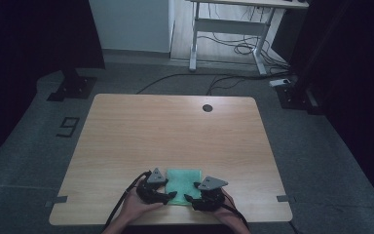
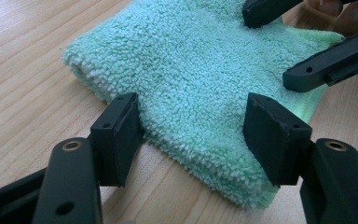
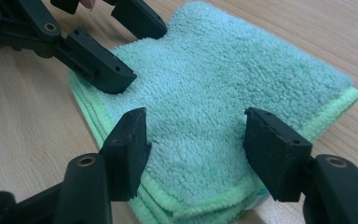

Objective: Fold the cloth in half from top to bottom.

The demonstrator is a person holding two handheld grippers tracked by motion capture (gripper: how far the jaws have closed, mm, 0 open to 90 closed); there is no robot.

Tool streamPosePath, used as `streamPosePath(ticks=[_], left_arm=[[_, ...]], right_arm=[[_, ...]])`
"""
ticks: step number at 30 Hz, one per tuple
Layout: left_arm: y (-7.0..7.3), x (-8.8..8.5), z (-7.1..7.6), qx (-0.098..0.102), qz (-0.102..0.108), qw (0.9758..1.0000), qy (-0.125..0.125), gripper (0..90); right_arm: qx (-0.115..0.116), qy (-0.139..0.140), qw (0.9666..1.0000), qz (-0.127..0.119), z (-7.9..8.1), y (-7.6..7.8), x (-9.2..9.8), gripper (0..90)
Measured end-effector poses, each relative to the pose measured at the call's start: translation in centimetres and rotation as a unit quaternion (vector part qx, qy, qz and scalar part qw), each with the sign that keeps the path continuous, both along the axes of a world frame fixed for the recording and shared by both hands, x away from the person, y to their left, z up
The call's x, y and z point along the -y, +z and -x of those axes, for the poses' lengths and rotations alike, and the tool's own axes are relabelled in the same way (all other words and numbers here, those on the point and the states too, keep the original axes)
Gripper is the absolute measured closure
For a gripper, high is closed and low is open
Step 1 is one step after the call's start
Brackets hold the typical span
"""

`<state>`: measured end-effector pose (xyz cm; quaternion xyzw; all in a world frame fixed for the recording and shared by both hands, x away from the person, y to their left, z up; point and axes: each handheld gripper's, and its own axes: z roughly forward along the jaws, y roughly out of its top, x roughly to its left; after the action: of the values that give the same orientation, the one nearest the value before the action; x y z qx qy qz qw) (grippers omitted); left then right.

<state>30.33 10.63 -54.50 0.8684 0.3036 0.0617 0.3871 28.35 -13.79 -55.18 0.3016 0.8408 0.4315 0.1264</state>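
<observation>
Writing: only readable mark is a dark "9" (image 1: pixel 68 126) on the grey floor (image 1: pixel 29 161) left of the table (image 1: pixel 175 131); no label or brand legible on the cloth or on either gripper

Folded green cloth (image 1: pixel 183 187) lies flat at the near edge of the table, about mid-width, between the two hands. Several layers, stitched hems stacked on one side (seen in the right gripper view), fluffy fold on the other

Left gripper (image 2: pixel 193 135): jaws spread, straddling the cloth's near corner, pads clear of the pile, nothing pinched. Right gripper (image 3: pixel 196 149): jaws also spread over the hemmed corner, not pressing on it. Each gripper's view catches the other one's jaws hovering at the far side of the cloth

Room: table bare beyond the cloth, apart from a round dark grommet (image 1: pixel 207 107) near the far edge. Cloth sits close to the near edge, so little margin there; wide open wood to the left, right and ahead. A desk frame (image 1: pixel 233 34) with loose cables stands well behind
</observation>
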Motion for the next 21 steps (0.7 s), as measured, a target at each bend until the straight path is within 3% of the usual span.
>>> streamPosePath(ticks=[3, 6, 12, 14, 17, 18, 21], left_arm=[[0.3, 0.0, 0.1, 0.009, -0.002, 1.0000, 0.001, 35.3], [1.5, 0.1, -0.1, 0.029, 0.008, 0.9995, 0.005, 35.3], [2.9, 1.1, -1.1, 0.039, 0.023, 0.9990, -0.002, 35.4], [2.6, 1.7, -2.2, 0.027, 0.029, 0.9992, -0.002, 35.6], [2.0, 2.0, -2.8, 0.017, 0.027, 0.9995, 0.004, 36.5], [1.5, 2.0, -3.3, 0.003, 0.026, 0.9996, 0.003, 36.1], [0.8, 2.1, -3.3, -0.004, 0.013, 0.9999, -0.003, 35.5]], right_arm=[[-0.007, 0.001, 1.0000, -0.004, -0.2, 0.1, 0.0, 37.4], [-0.005, -0.008, 0.9999, -0.012, -0.9, 0.8, 0.2, 37.6], [0.005, -0.010, 0.9998, -0.017, -2.0, 1.8, 0.0, 39.4], [-0.002, -0.018, 0.9995, -0.024, -3.2, 1.9, 0.0, 39.9], [-0.005, -0.025, 0.9994, -0.021, -3.8, 1.8, -0.2, 42.4], [-0.009, -0.030, 0.9995, -0.009, -4.4, 1.2, -0.4, 41.9], [-0.015, -0.029, 0.9994, 0.001, -4.7, 0.6, -0.4, 41.5]])
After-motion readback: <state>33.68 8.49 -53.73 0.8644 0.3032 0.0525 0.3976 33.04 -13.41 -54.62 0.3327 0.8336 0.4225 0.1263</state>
